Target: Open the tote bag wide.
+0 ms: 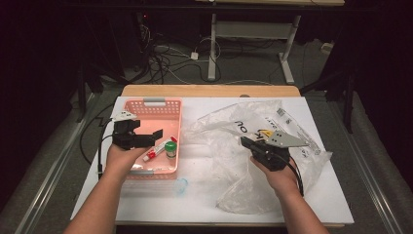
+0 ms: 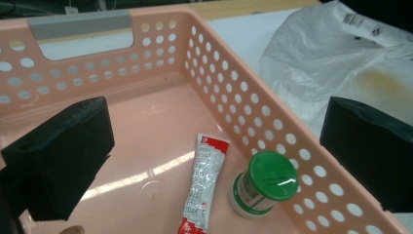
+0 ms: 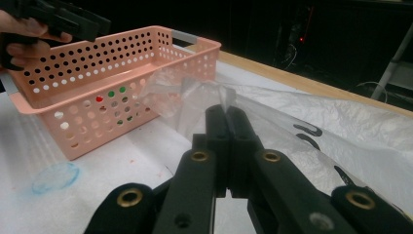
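A pink perforated basket point(image 1: 153, 103) point(image 2: 229, 87) point(image 3: 97, 63) stands on the left of the white table. Inside it lie a red-and-white sachet point(image 1: 156, 151) point(image 2: 202, 187) and a small green-capped bottle point(image 1: 170, 148) point(image 2: 263, 183), side by side near the right wall. My left gripper point(image 1: 156, 138) point(image 2: 216, 146) hovers over the basket, open wide, with nothing between its pads. To the right, a crumpled clear plastic bag point(image 1: 229, 165) point(image 2: 331, 53) point(image 3: 316, 122) is spread on the table. My right gripper point(image 1: 245, 141) point(image 3: 226, 114) is shut on a fold of the bag's edge.
A faint blue ring point(image 1: 180, 185) point(image 3: 56, 176) marks the table in front of the basket. The table's wooden far edge point(image 1: 209, 90) runs behind the basket and bag. Beyond it are floor cables and desk legs in the dark.
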